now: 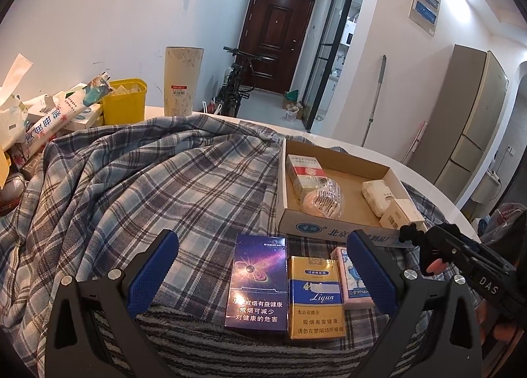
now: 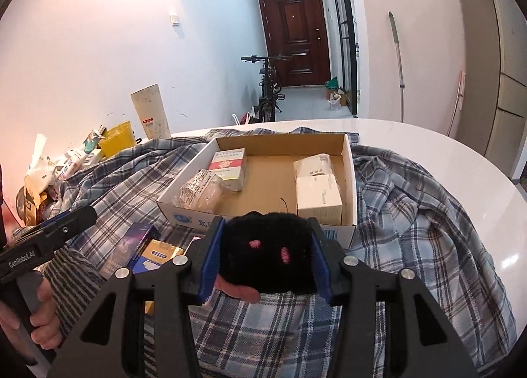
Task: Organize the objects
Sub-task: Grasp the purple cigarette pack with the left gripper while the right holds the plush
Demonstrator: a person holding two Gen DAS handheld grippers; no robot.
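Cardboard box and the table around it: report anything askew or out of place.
The plaid cloth lies rumpled in folds, not flat. The cardboard box sits on it, while three packs are outside it. Nothing looks spilled or damaged.

"Liqun" stands on the yellow cigarette pack [image 1: 316, 299], "DAS" on the right hand-held gripper [image 1: 411, 236], "GenRobot.AI" on the left hand-held gripper [image 2: 79, 213].

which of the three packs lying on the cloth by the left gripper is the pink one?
The small pack farthest right, beside the yellow pack. The third, the dark blue pack, is far left; both are bigger.
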